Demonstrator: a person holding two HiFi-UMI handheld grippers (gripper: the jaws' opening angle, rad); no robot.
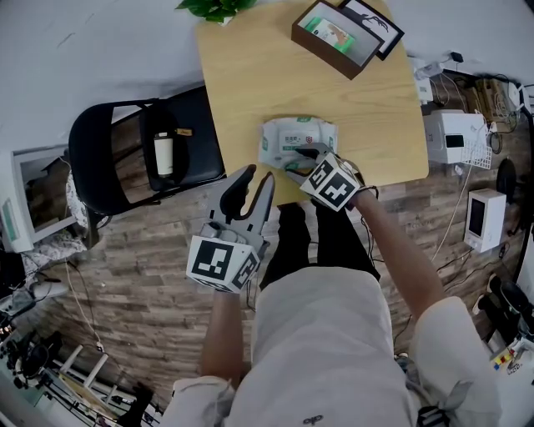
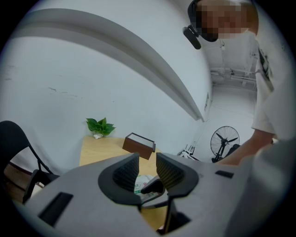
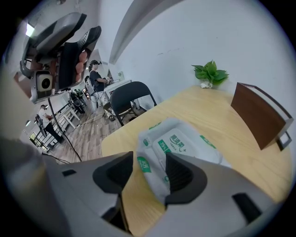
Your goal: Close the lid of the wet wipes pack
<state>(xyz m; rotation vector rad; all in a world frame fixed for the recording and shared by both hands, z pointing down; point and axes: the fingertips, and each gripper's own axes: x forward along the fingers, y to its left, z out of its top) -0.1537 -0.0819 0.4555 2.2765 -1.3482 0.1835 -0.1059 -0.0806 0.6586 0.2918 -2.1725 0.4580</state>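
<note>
One wet wipes pack [image 1: 292, 138] lies flat on the wooden table [image 1: 250, 75], close to the table's near edge. Its top lid panel looks flat in the right gripper view, but I can't tell if it is fully shut.

Containers: one brown open-top box [image 1: 321, 47] sits beyond the pack toward the far right of the table, well apart from it. It holds one white-and-green item [image 1: 334, 32] that is too small to identify. One black-framed picture [image 1: 380, 25] rests against the box's far side.

Also one potted plant [image 1: 215, 7] beyond the pack at the table's far edge. One black chair [image 1: 100, 150] stands left of the pack, off the table, with one bottle [image 1: 164, 154] lying on its seat.

Two grippers. The right gripper [image 1: 302, 157] is over the pack's near end with its fingers spread. In its own view the pack's near corner shows in the gap and nothing is pinched. I can't tell whether it touches the pack.

The left gripper [image 1: 254, 185] is nearer than the pack and to its left, off the table edge and apart from the pack. Its fingers are slightly spread with nothing held between them. Only the far-off pack and the other gripper show through the gap.
</note>
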